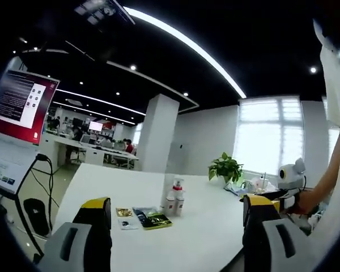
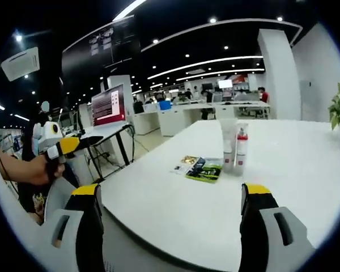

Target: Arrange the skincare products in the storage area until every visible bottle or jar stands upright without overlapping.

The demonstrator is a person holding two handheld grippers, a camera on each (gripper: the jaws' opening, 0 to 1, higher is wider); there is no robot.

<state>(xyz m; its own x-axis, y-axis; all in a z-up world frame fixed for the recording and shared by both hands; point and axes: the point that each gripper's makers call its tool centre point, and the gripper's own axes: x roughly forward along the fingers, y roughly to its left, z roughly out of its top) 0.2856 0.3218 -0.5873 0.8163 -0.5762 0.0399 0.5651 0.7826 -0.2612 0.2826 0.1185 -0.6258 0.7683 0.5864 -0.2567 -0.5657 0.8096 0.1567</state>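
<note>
Two white skincare bottles (image 1: 174,198), one with a red cap, stand upright close together on the white table (image 1: 119,181). In the right gripper view they are a white tube (image 2: 228,145) and a red-capped bottle (image 2: 242,148). A dark green packet (image 1: 153,219) (image 2: 204,169) and a small gold one (image 1: 123,212) lie flat beside them. My left gripper (image 1: 175,203) is open, well short of the bottles, with nothing between its jaws. My right gripper (image 2: 171,191) is open too, off the table's near edge. A hand holds each gripper where it appears in the other's view: (image 2: 59,148), (image 1: 283,181).
A monitor with a red screen (image 1: 22,105) (image 2: 109,105) stands on a stand with cables off the table's end. A potted plant (image 1: 225,167) and small items (image 1: 250,184) sit at the table's far side. A white pillar (image 1: 157,133) and office desks lie beyond.
</note>
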